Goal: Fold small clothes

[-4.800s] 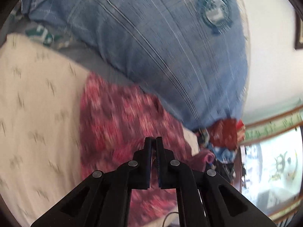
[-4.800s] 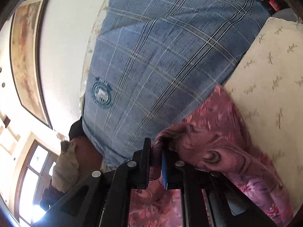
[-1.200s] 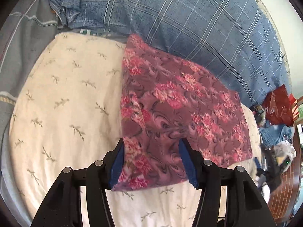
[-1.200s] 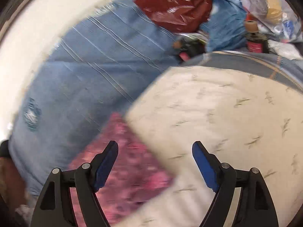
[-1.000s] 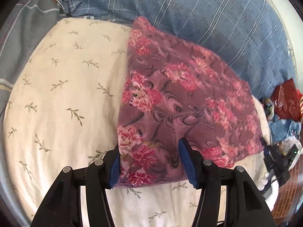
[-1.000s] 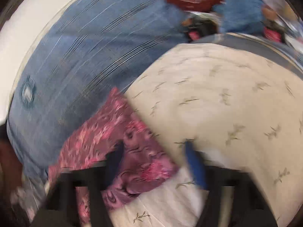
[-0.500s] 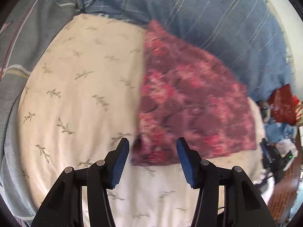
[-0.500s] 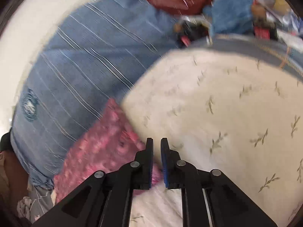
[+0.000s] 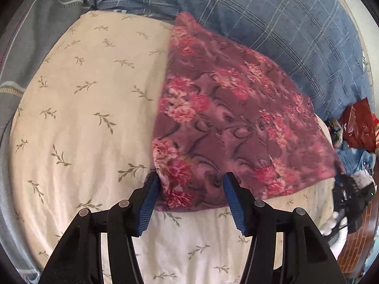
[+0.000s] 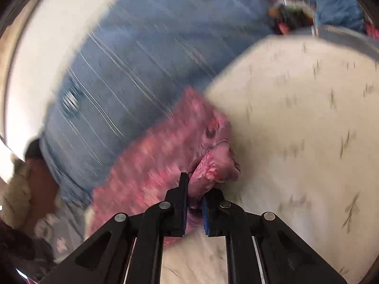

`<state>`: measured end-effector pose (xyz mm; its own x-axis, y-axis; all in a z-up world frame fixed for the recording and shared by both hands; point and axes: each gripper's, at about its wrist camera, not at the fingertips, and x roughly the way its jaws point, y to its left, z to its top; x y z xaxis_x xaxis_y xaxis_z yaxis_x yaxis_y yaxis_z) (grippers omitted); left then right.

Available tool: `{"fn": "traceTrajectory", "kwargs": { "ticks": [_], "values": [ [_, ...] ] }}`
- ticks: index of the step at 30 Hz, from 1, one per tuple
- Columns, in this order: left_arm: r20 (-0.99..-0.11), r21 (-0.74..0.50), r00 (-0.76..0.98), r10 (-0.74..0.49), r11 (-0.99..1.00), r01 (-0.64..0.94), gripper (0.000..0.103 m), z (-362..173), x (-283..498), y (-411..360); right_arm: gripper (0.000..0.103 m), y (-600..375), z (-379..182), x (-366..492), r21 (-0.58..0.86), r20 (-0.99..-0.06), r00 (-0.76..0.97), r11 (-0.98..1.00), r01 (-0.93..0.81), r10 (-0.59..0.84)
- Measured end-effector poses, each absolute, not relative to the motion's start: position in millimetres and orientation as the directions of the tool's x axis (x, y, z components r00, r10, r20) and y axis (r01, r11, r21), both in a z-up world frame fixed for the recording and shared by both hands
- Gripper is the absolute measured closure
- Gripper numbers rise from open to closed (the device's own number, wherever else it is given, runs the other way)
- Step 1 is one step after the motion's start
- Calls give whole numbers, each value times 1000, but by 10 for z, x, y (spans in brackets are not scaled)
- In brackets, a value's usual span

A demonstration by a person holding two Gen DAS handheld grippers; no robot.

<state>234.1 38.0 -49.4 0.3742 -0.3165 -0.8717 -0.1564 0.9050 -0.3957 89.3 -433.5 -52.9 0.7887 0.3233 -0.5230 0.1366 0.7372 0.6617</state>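
A pink and purple floral cloth (image 9: 232, 123) lies folded flat on a cream sheet with a leaf print (image 9: 90, 108). My left gripper (image 9: 189, 189) is open, its blue pads on either side of the cloth's near left corner. In the right wrist view my right gripper (image 10: 195, 189) is shut on a bunched corner of the same cloth (image 10: 213, 165), lifting it off the sheet (image 10: 308, 130). That view is blurred by motion.
A large blue plaid pillow (image 9: 272, 16) lies behind the cloth. A grey striped blanket (image 9: 28, 30) is at the left. A red bag (image 9: 360, 123) and cluttered items sit at the far right edge of the bed.
My right gripper has shut on a corner of the floral cloth and is pulling it up. My left gripper stays open and has moved closer to the near corner.
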Motion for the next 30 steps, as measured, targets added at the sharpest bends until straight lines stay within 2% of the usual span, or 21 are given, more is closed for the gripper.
{"fn": "traceTrajectory", "kwargs": {
  "ticks": [2, 6, 8, 10, 12, 14, 16, 20, 21, 22, 24, 26, 27, 28, 29, 30],
  "values": [
    [-879, -372, 374, -297, 917, -146, 48, -502, 2355, 342, 96, -4444, -502, 862, 668, -498, 818, 729, 149, 289],
    [-900, -270, 380, -214, 958, -100, 48, -524, 2331, 239, 96, -4545, -918, 942, 700, -611, 726, 643, 311, 315],
    [-894, -285, 387, -227, 953, -100, 50, -476, 2275, 244, 95, -4650, -957, 841, 753, -577, 751, 566, 337, 321],
    [-875, -325, 405, -263, 942, -89, 50, -356, 2198, 242, 86, -4758, -823, 670, 708, -591, 784, 588, 392, 188],
    [-838, -332, 470, -275, 943, -39, 50, -106, 2124, 170, 83, -4832, -718, 560, 694, -568, 817, 593, 408, 102],
    [-794, -318, 543, -273, 948, 11, 48, 153, 2114, 39, 82, -4798, -561, 530, 664, -526, 849, 650, 370, 55],
    [-762, -293, 592, -263, 955, 47, 43, 343, 2195, -146, 76, -4598, -439, 592, 606, -511, 858, 733, 309, 60],
    [-793, -275, 562, -234, 961, 11, 42, 182, 2480, -352, 70, -4066, -335, 858, 501, -516, 850, 843, 197, 108],
    [-819, -269, 530, -221, 963, -14, 42, 54, 2584, -381, 65, -3959, -330, 908, 468, -526, 843, 866, 178, 111],
    [-848, -252, 492, -199, 967, -42, 42, -103, 2688, -414, 56, -3877, -331, 939, 430, -546, 831, 887, 170, 105],
    [-918, -186, 373, -136, 977, -101, 43, -501, 2881, -481, 43, -3768, -402, 1021, 342, -617, 783, 922, 182, 75],
    [-899, -137, 429, -88, 987, -85, 37, -521, 2881, -575, 41, -3652, -610, 1188, 226, -740, 672, 952, 207, 30],
    [-901, -116, 428, -77, 991, -66, 34, -510, 2873, -645, 40, -3618, -689, 1225, 190, -769, 639, 961, 199, 20],
    [-908, -107, 413, -75, 993, -54, 28, -536, 2883, -695, 38, -3579, -672, 1196, 160, -754, 657, 970, 183, 1],
    [-907, -87, 416, -62, 995, -42, 27, -556, 2882, -747, 33, -3548, -664, 1148, 126, -756, 655, 979, 158, -9],
    [-905, -65, 422, -47, 997, -29, 25, -568, 2876, -803, 22, -3513, -686, 1156, 122, -767, 641, 982, 141, 3]
  ]
}}
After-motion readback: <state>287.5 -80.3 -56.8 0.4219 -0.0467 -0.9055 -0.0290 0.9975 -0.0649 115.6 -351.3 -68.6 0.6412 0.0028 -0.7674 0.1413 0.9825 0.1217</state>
